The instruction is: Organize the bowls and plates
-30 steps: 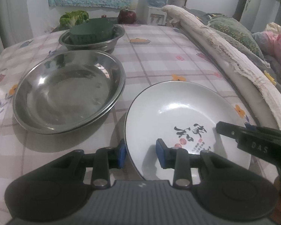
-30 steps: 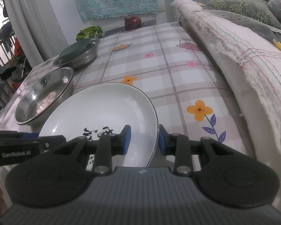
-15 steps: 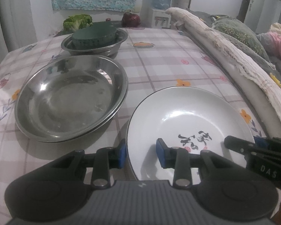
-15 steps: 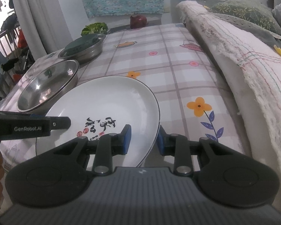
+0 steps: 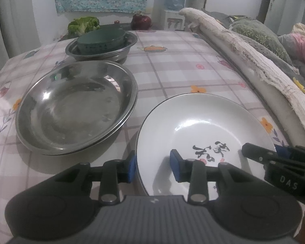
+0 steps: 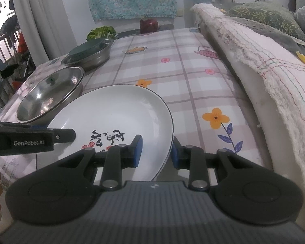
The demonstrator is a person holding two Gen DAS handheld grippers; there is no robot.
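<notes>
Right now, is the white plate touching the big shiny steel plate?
Apart. In the left wrist view, a strip of checked tablecloth shows between the white plate and the steel plate.

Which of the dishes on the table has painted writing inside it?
The white plate, nearest the camera, with black brush characters and a dark rim line. The steel basin and the steel bowl beyond are bare metal.
</notes>
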